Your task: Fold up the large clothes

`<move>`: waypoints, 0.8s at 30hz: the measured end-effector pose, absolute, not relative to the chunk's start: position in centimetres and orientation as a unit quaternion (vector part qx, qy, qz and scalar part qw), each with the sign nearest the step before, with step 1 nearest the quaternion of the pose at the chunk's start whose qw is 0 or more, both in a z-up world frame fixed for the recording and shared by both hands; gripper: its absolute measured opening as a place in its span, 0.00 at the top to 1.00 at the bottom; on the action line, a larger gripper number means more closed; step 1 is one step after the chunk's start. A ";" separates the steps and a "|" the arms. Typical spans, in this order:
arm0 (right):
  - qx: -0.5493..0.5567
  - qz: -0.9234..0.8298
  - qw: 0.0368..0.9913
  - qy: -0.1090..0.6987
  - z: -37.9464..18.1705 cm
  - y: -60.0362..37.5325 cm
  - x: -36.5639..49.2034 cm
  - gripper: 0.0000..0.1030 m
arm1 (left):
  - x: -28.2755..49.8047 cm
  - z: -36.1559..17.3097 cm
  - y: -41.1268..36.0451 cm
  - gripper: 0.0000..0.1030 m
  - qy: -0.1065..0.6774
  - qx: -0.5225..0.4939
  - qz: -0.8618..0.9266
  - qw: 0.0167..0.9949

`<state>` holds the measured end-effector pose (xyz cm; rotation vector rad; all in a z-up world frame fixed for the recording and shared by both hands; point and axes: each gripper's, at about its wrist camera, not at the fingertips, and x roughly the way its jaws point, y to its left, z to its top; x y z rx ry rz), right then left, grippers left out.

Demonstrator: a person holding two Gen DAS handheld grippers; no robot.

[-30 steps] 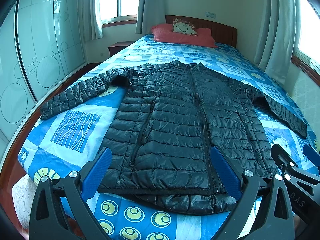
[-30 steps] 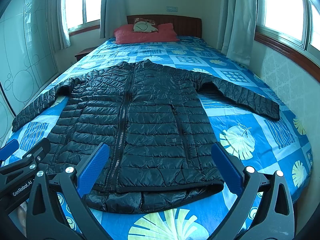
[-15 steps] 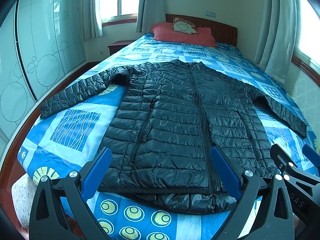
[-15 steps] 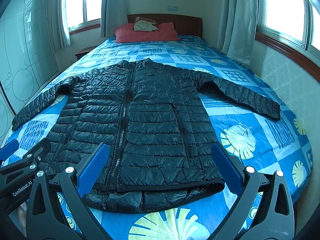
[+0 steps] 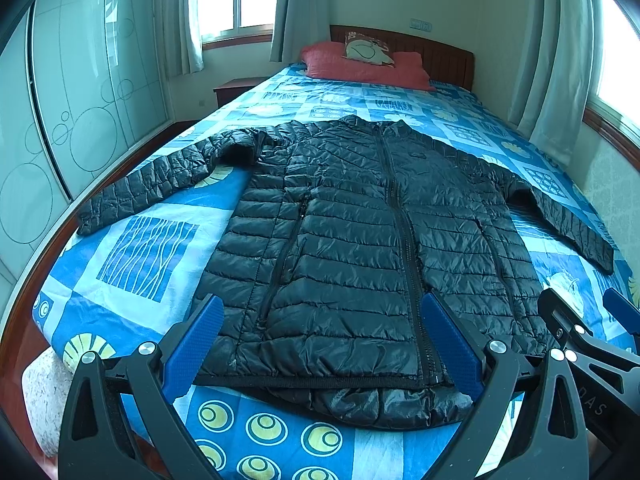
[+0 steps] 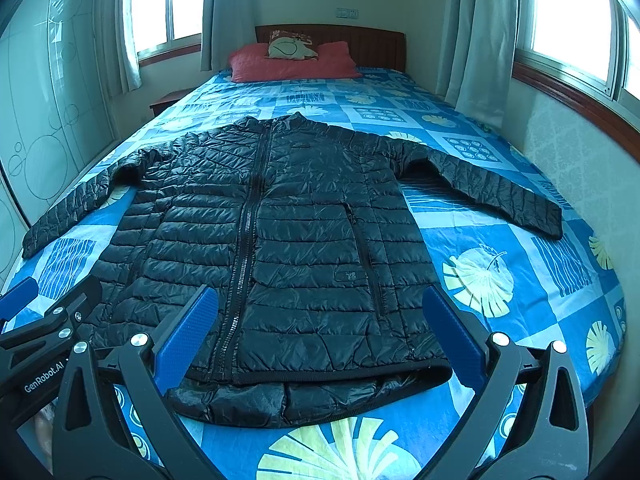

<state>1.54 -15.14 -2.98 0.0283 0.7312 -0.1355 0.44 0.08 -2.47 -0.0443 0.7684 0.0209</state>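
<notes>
A long black quilted jacket [image 5: 360, 240] lies flat and zipped on the bed, front up, collar toward the headboard, both sleeves spread out to the sides. It also shows in the right wrist view [image 6: 288, 240]. My left gripper [image 5: 324, 340] is open and empty, hovering above the jacket's hem. My right gripper [image 6: 320, 332] is open and empty above the hem too, a little to the right. Each gripper shows at the edge of the other's view: the right one [image 5: 592, 332] and the left one [image 6: 44, 312].
The bed [image 6: 520, 280] has a blue patterned cover, with red pillows [image 6: 296, 64] at the wooden headboard. A glass-fronted wardrobe [image 5: 60, 120] stands along the left, a nightstand [image 5: 236, 88] at the back left, and a wall with windows [image 6: 580, 140] on the right.
Both views have shifted slightly; the jacket lies as before and both grippers stay open.
</notes>
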 end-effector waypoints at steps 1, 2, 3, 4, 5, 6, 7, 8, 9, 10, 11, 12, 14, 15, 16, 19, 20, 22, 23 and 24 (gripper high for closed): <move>0.014 -0.066 0.931 0.359 -3.1 -15.2 1.7 0.02 | 0.6 -2.5 0.1 0.05 0.376 -0.022 0.010 0.926; 0.014 -0.067 0.931 0.360 -3.2 -15.2 1.9 0.02 | 0.7 -2.7 0.1 0.05 0.378 -0.022 0.009 0.926; 0.014 -0.068 0.930 0.362 -3.5 -15.4 2.1 0.02 | 1.0 -2.7 0.2 0.05 0.380 -0.022 0.008 0.925; 0.015 -0.069 0.929 0.364 -3.6 -15.5 2.3 0.02 | 1.3 -2.7 0.3 0.05 0.383 -0.022 0.008 0.924; 0.017 -0.070 0.927 0.367 -3.9 -15.8 2.6 0.02 | 1.5 -2.9 0.3 0.05 0.384 -0.024 0.007 0.923; 0.020 -0.071 0.926 0.370 -4.2 -16.0 2.9 0.02 | 1.8 -3.0 0.5 0.05 0.386 -0.025 0.007 0.922; 0.022 -0.073 0.925 0.371 -4.4 -16.3 3.1 0.02 | 2.1 -3.3 0.7 0.05 0.389 -0.027 0.009 0.921; 0.026 -0.075 0.924 0.374 -4.7 -16.7 3.5 0.02 | 2.4 -3.5 0.9 0.05 0.391 -0.029 0.011 0.920; 0.028 -0.077 0.923 0.376 -4.9 -17.0 3.7 0.02 | 3.0 -3.7 1.3 0.05 0.393 -0.030 0.014 0.919; 0.032 -0.079 0.921 0.379 -5.2 -17.5 4.0 0.02 | 3.6 -3.9 1.8 0.05 0.397 -0.033 0.020 0.917; 0.039 -0.084 0.919 0.382 -5.6 -18.4 4.5 0.02 | 4.2 -4.3 2.4 0.05 0.399 -0.037 0.027 0.916; 0.043 -0.087 0.918 0.384 -5.9 -18.9 4.8 0.02 | 4.8 -4.7 3.2 0.05 0.402 -0.042 0.038 0.914; 0.066 -0.101 0.913 0.389 -6.6 -21.4 5.8 0.02 | 6.0 -5.5 5.1 0.05 0.407 -0.053 0.065 0.909; 0.080 -0.107 0.911 0.390 -7.0 -22.7 6.3 0.02 | 6.6 -5.9 6.1 0.05 0.410 -0.058 0.080 0.907; 0.092 -0.112 0.909 0.391 -7.3 -23.8 6.6 0.02 | 7.4 -6.6 7.4 0.05 0.414 -0.064 0.099 0.903; 0.144 -0.127 0.901 0.388 -8.5 -28.6 7.8 0.02 | 9.1 -8.3 11.2 0.05 0.423 -0.083 0.148 0.890; 0.159 -0.130 0.900 0.386 -8.8 -29.8 8.0 0.02 | 9.7 -9.1 12.7 0.05 0.427 -0.089 0.166 0.884; 0.210 -0.143 0.893 0.372 -9.8 -34.2 8.4 0.12 | 10.6 -10.4 15.5 0.05 0.433 -0.101 0.195 0.874; 0.233 -0.158 0.885 0.371 -10.5 -36.4 8.5 0.35 | 10.9 -11.1 16.9 0.05 0.438 -0.105 0.211 0.867; 0.253 -0.170 0.878 0.370 -11.1 -38.2 8.6 0.43 | 11.2 -11.8 18.2 0.05 0.440 -0.109 0.228 0.861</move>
